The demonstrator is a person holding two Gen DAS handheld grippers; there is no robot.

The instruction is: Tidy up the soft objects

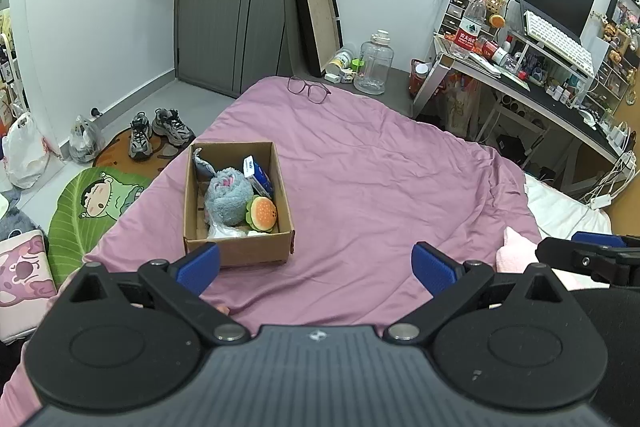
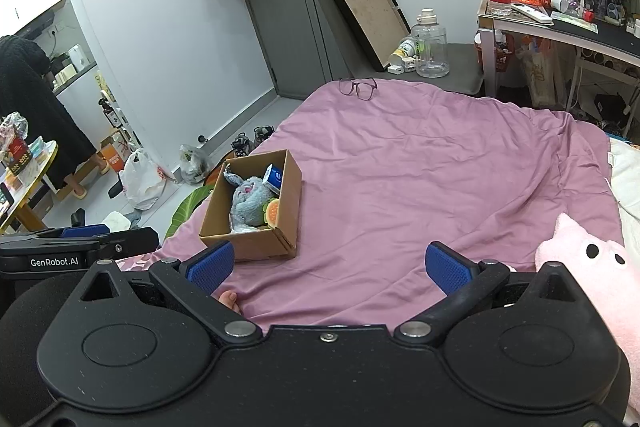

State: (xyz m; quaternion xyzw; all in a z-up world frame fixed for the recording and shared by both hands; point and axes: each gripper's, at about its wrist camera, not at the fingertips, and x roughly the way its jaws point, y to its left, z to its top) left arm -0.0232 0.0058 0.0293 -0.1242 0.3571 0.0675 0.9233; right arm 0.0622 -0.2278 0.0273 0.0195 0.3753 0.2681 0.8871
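A cardboard box (image 1: 240,251) sits on the pink bedspread (image 1: 380,179), also in the right wrist view (image 2: 289,199). Inside lie a grey-blue plush (image 1: 228,197), a burger toy (image 1: 263,213) and a blue-white pack (image 1: 258,175). A pink pig plush (image 2: 588,267) lies at the right, its edge showing in the left wrist view (image 1: 516,253). My left gripper (image 1: 316,267) is open and empty, just in front of the box. My right gripper (image 2: 330,267) is open and empty, to the right of the box and left of the pig.
Glasses (image 1: 309,89) lie at the bed's far edge. Beyond are a clear water jug (image 1: 374,65), a framed board against the wall (image 1: 318,19), a cluttered desk (image 1: 540,67), and shoes (image 1: 160,131) and bags on the floor to the left.
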